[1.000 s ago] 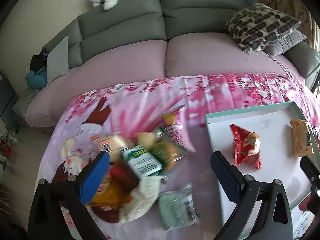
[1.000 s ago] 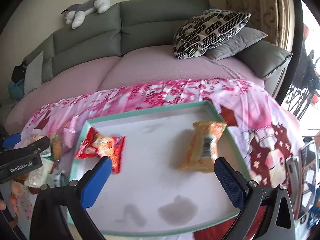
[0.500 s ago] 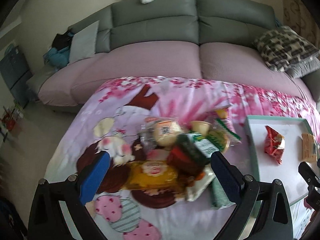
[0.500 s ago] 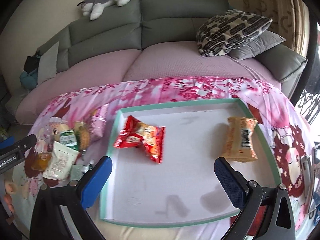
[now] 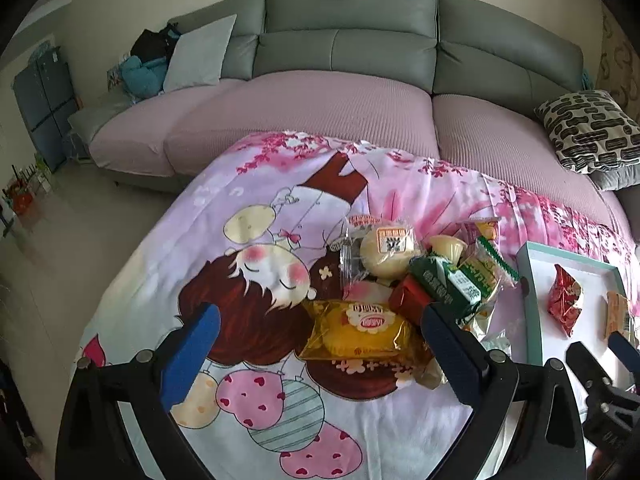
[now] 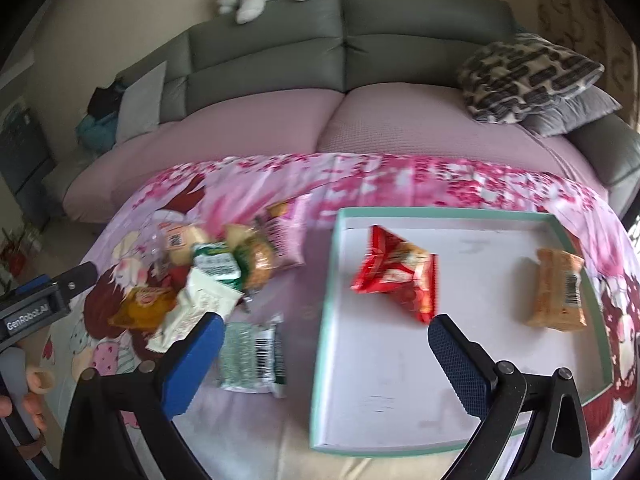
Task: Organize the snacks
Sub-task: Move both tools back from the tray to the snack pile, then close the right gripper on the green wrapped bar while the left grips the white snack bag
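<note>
The left gripper (image 5: pixel 316 344) is hovering with its jaws spread wide and nothing between them; the yellow snack packet (image 5: pixel 358 330) is lying on the cartoon-print cloth (image 5: pixel 248 208) just ahead of the gap, closer to the right-hand finger than to the left-hand one; its long axis is running crosswise to the fingers, its printed face turned up. The rest of the snack pile (image 5: pixel 424 264) is sitting just beyond it, with a round pale bun in clear wrap (image 5: pixel 390 246) at the far side and a green carton (image 5: pixel 446 284) touching the packet's far right corner.

The right gripper (image 6: pixel 320 354) is likewise standing released and empty, straddling the left rim of the teal-edged tray (image 6: pixel 324 320); the green-and-white sachet (image 6: pixel 252 354) is lying on the cloth just beside its left finger, long axis pointing away from the camera, barcode up. In the tray the red snack bag (image 6: pixel 394 276) is lying just ahead of the right finger, and the tan wrapped biscuit (image 6: pixel 558 288) is resting near the tray's right wall, lengthwise away from the camera, well apart from the red bag.

Only the right wrist view is showing the sachet, the whole tray, and a hand (image 6: pixel 24 400) gripping the left tool's handle; only the left wrist view is showing the yellow packet sharply; the right view is blurred.
</note>
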`<state>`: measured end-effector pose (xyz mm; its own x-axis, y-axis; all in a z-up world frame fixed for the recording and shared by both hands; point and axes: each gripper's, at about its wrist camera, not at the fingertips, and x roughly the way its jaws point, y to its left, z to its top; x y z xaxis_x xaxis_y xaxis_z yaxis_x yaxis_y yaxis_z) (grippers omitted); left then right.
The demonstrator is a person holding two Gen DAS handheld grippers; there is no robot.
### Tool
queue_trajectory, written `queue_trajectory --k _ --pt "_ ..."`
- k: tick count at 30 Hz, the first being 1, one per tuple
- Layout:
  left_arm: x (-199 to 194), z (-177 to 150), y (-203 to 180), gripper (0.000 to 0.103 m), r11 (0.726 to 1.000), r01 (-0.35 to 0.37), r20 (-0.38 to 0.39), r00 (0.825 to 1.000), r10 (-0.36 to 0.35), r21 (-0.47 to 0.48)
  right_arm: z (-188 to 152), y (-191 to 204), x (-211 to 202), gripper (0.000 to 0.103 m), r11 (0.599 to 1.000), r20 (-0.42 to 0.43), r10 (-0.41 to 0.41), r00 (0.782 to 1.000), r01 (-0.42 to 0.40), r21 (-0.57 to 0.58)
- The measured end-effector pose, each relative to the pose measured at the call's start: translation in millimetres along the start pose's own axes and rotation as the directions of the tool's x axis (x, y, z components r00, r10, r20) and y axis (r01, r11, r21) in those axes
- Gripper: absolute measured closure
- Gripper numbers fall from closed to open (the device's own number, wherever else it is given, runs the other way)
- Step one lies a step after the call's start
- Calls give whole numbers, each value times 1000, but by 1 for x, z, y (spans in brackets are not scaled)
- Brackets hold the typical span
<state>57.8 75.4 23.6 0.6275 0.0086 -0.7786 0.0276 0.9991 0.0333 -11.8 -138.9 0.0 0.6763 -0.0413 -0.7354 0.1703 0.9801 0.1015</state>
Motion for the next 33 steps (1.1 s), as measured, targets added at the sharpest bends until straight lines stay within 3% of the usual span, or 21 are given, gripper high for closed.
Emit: queue_trajectory --k 7,11,19,33 --pt "13 -5 -5 3 998 61 -58 996 -62 -8 -8 25 18 3 998 -55 38 998 -41 -56" --pt "21 -6 -12 3 996 94 -84 992 -93 0 -14 33 31 13 995 -98 50 994 -58 -76" --pt "36 -8 -24 3 984 177 -139 975 -175 -1 -21 44 42 17 989 -134 75 988 -90 -116" --pt "45 -12 -53 3 965 254 -204 950 -237 62 -31 53 63 29 980 -205 114 972 -144 -134"
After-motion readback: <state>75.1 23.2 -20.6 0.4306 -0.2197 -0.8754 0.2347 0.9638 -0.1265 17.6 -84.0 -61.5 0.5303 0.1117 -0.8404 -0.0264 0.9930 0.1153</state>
